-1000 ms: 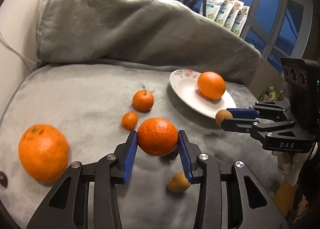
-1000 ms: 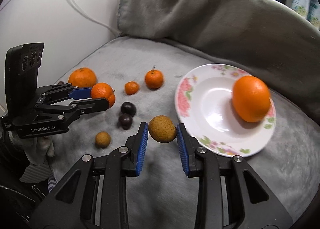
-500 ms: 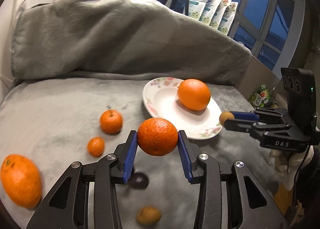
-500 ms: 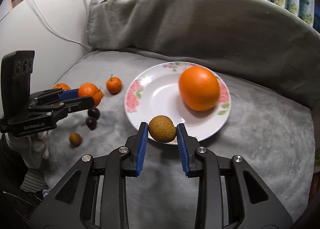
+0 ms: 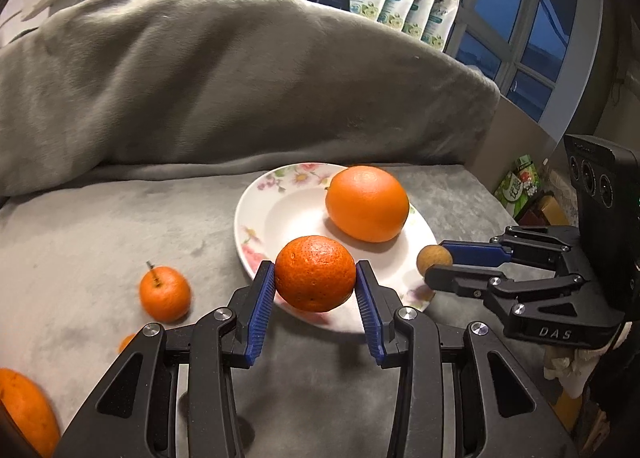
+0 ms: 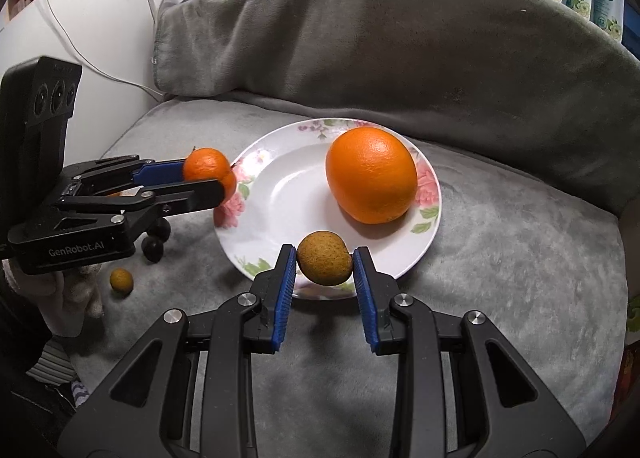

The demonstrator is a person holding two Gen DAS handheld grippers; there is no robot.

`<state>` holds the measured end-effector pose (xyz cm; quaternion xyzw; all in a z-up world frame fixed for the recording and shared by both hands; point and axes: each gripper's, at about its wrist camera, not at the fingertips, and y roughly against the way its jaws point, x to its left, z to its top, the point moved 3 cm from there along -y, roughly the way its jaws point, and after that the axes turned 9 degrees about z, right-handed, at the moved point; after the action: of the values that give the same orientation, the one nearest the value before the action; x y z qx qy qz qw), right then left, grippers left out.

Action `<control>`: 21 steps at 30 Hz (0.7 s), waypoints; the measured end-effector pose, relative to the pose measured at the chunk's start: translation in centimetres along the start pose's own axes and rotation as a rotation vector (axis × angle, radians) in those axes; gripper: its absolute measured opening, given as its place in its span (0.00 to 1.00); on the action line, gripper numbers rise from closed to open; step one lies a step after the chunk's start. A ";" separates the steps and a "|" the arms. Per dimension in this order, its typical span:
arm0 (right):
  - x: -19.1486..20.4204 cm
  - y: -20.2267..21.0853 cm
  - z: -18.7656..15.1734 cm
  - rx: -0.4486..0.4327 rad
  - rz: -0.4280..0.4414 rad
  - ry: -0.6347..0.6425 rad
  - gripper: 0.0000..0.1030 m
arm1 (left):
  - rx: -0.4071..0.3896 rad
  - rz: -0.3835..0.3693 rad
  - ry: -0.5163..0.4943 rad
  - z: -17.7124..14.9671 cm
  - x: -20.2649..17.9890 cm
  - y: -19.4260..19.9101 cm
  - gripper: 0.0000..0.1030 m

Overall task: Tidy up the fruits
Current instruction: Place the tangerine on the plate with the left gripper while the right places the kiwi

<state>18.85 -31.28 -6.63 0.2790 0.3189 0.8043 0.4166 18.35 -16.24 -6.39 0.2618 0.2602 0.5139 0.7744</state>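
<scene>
Left tongs (image 5: 315, 287): you've carried them in over the flowered white plate's (image 5: 256, 214) near rim, pinching the round orange tangerine (image 5: 315, 273).
Right tongs (image 6: 325, 272): likewise arrived, pinching the small brown-green fruit (image 6: 324, 263).
Meaning: both seem ready to release beside the large orange (image 6: 371, 175).

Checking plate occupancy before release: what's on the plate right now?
One large orange rests on the plate, toward its far right. The rest of the bowl shows bare. The near rim is hidden behind the brown fruit held in the right gripper.
</scene>
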 end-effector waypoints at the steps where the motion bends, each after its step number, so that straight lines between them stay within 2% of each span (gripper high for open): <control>1: -0.1 -0.2 0.0 0.003 -0.002 0.000 0.30 | 0.004 0.000 -0.002 0.0 -0.1 -0.2 0.38; 9: -0.6 -1.3 0.4 0.013 -0.001 -0.006 0.30 | 0.028 -0.012 -0.004 0.3 -0.1 -1.1 0.38; 15: -0.8 -1.2 0.1 0.008 -0.011 -0.011 0.30 | 0.025 0.011 -0.002 0.5 -0.1 -1.4 0.39; 16: -0.8 -1.1 0.1 0.007 -0.012 -0.012 0.30 | 0.026 0.010 0.000 0.5 0.0 -1.4 0.41; 17: -0.9 -1.1 0.0 0.008 -0.012 -0.013 0.30 | 0.021 0.008 0.001 0.5 0.0 -1.3 0.51; 18: -0.9 -1.1 0.1 0.007 -0.014 -0.014 0.37 | 0.016 0.010 0.002 0.5 -0.1 -1.2 0.59; 19: -0.9 -1.0 0.1 0.003 -0.020 -0.013 0.53 | 0.010 0.011 0.003 0.6 -0.1 -1.1 0.60; 21: -0.8 -0.8 0.2 -0.012 -0.036 -0.007 0.66 | -0.001 0.013 0.000 0.7 -0.1 -0.8 0.60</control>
<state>19.73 -31.55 -7.24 0.2735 0.3173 0.7977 0.4337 19.30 -16.65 -6.38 0.2633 0.2582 0.5189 0.7712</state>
